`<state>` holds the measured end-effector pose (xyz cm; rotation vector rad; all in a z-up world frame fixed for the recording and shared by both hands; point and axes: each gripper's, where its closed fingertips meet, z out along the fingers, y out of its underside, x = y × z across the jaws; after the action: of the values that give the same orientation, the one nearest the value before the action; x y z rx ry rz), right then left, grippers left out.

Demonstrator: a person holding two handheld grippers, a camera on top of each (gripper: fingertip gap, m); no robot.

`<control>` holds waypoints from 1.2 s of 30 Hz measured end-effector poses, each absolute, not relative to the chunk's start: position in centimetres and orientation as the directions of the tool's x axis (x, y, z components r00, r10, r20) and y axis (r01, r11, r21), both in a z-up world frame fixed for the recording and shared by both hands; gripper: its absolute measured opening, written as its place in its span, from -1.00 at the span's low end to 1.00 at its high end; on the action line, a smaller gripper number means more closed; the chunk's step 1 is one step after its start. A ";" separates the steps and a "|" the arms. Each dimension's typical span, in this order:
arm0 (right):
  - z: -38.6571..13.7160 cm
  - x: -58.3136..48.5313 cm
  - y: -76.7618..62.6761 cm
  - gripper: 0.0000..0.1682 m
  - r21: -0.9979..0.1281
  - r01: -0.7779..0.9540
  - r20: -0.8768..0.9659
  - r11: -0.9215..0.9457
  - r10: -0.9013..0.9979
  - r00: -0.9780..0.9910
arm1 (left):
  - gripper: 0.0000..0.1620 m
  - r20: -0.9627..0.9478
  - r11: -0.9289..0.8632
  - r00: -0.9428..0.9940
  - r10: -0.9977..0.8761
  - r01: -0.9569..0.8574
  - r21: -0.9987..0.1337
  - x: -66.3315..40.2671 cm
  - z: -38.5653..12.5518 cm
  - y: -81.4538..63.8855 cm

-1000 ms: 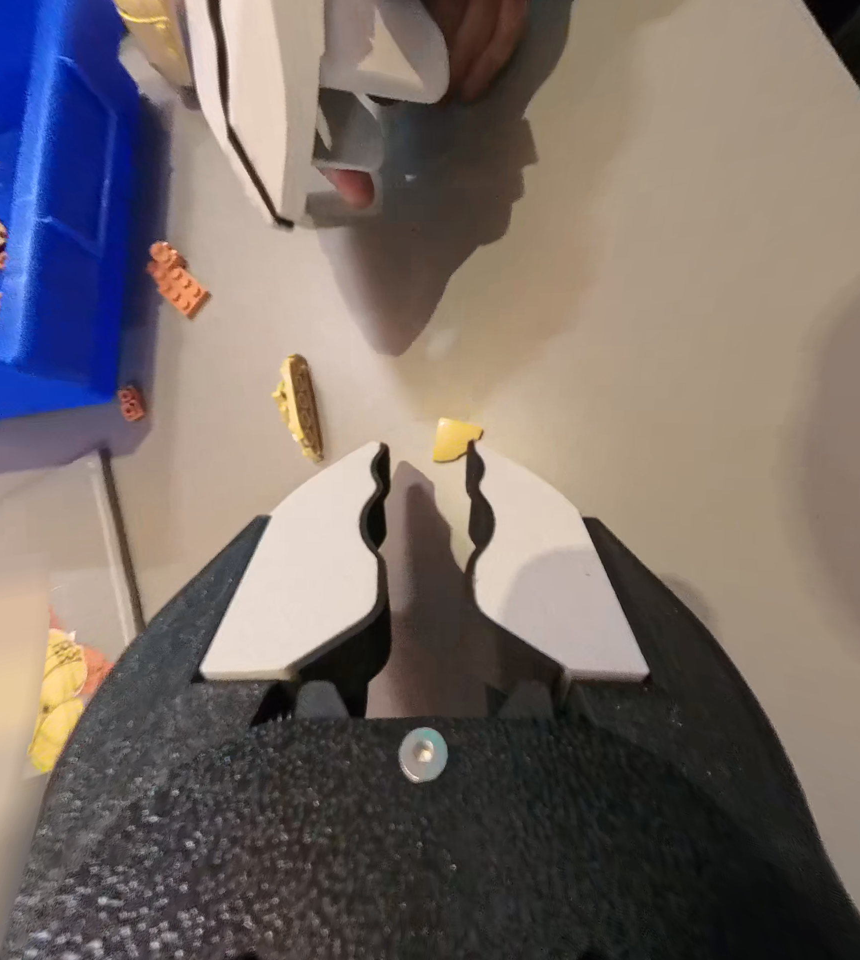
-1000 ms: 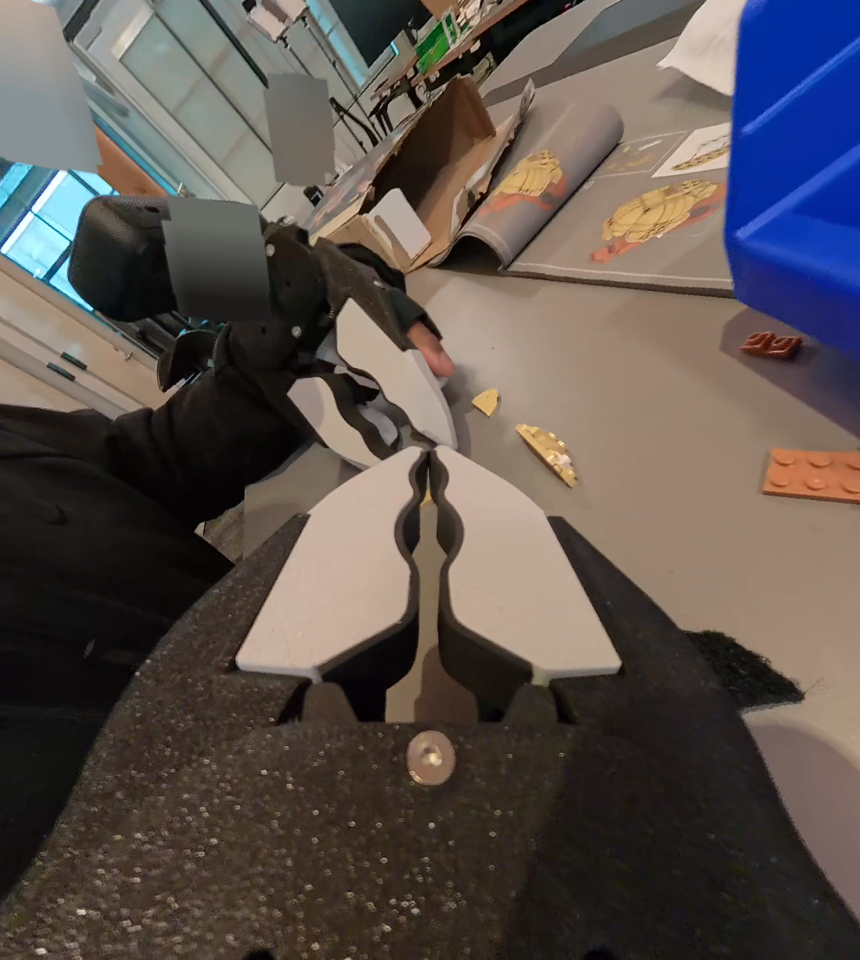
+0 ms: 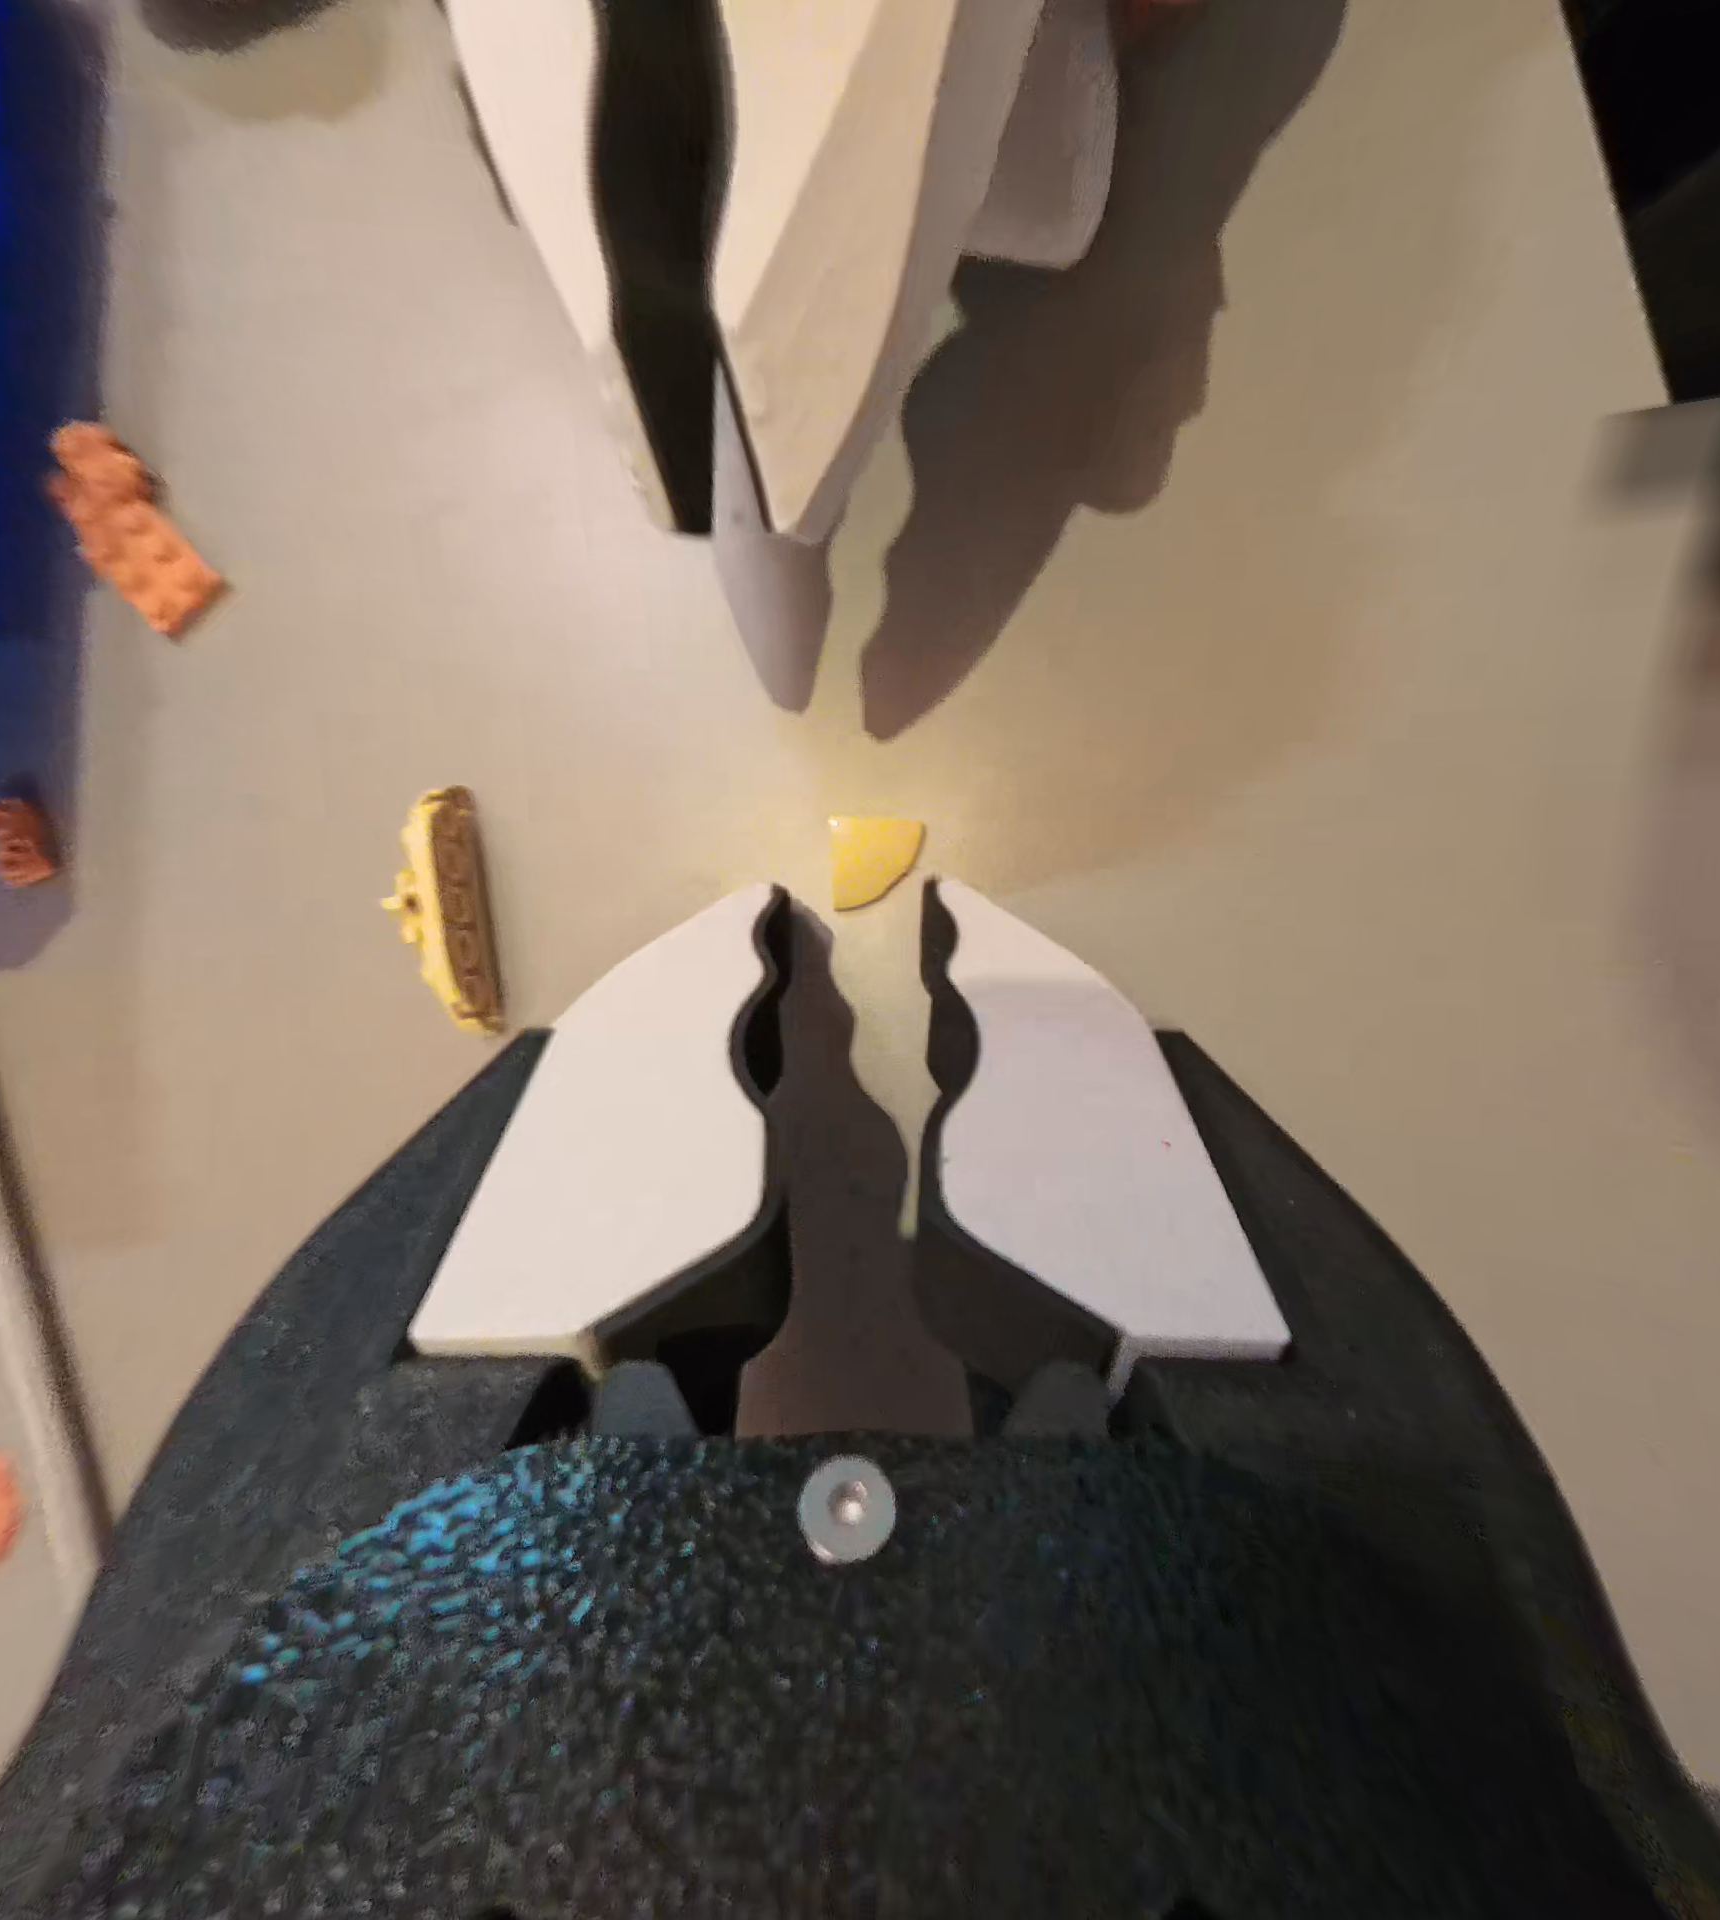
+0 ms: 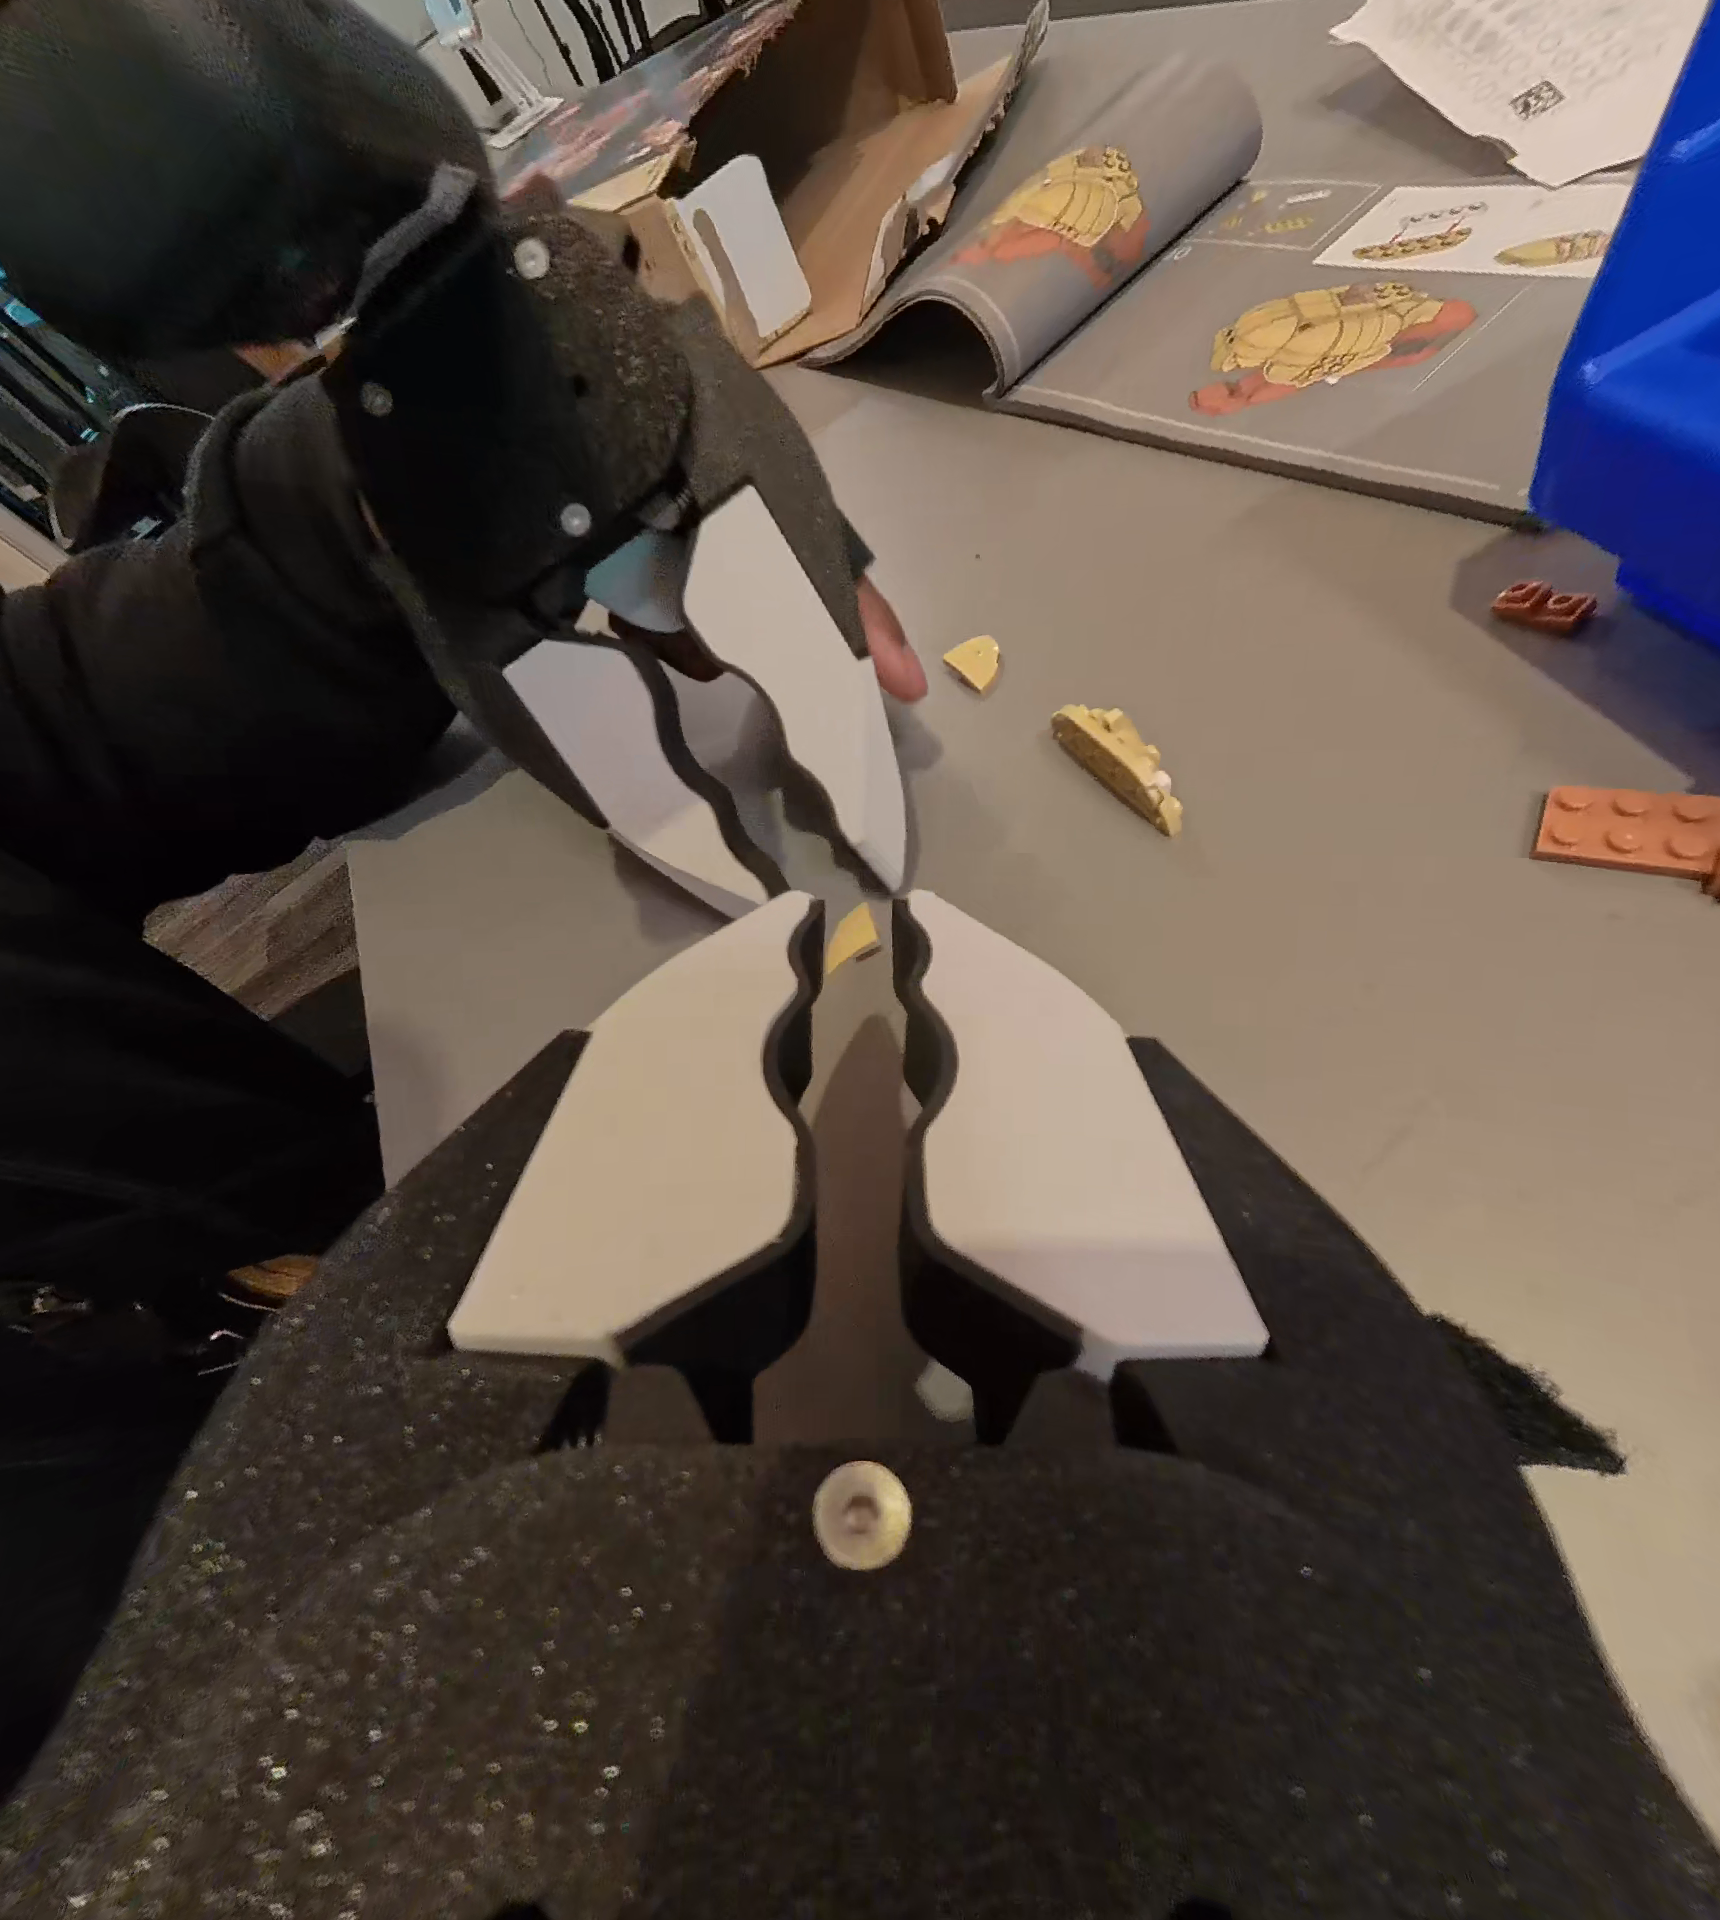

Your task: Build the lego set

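Right claw [image 4: 858, 914] slightly parted, yellow wedge [image 4: 853, 938] between tips. Left claw [image 4: 840, 878] tip-to-tip ahead. Blue bin [image 4: 1687, 395] right, on table [image 4: 1355, 1039].

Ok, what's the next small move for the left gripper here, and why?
Probably ease the left gripper slightly forward: its jaws stand open, and the small yellow tile lies flat on the table just beyond its fingertips, not yet between them.

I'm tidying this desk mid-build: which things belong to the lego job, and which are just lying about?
Job in hand:
yellow chip at the right gripper tips; yellow tile; yellow built strip; orange plate; small brown brick; open booklet; blue bin.

Lying about, probably:
torn cardboard box; loose printed sheets.
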<state>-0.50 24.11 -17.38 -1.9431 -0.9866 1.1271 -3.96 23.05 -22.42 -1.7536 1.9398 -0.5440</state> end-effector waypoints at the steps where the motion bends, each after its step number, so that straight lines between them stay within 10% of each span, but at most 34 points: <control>1: -17.4 -0.4 23.8 -0.85 -0.831 0.275 -0.385 -0.483 0.857 0.341 | -0.74 -0.039 0.089 -0.082 -0.996 -0.799 -0.595 -3.7 -22.3 22.6; 13: -17.4 2.1 22.8 -0.80 -0.862 0.290 -0.284 -0.415 0.870 0.402 | -0.77 0.222 -0.146 0.004 -0.975 -0.767 -0.625 -0.4 -22.1 16.4; 36: -17.2 2.9 20.6 -0.77 -0.876 0.300 -0.247 -0.378 0.886 0.392 | -0.86 0.013 0.117 -0.168 -0.986 -0.740 -0.663 0.6 -22.1 18.4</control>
<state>2.91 20.57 -17.18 -1.8806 -1.0213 0.9614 0.60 18.45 -22.13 -1.6693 1.9681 -0.7581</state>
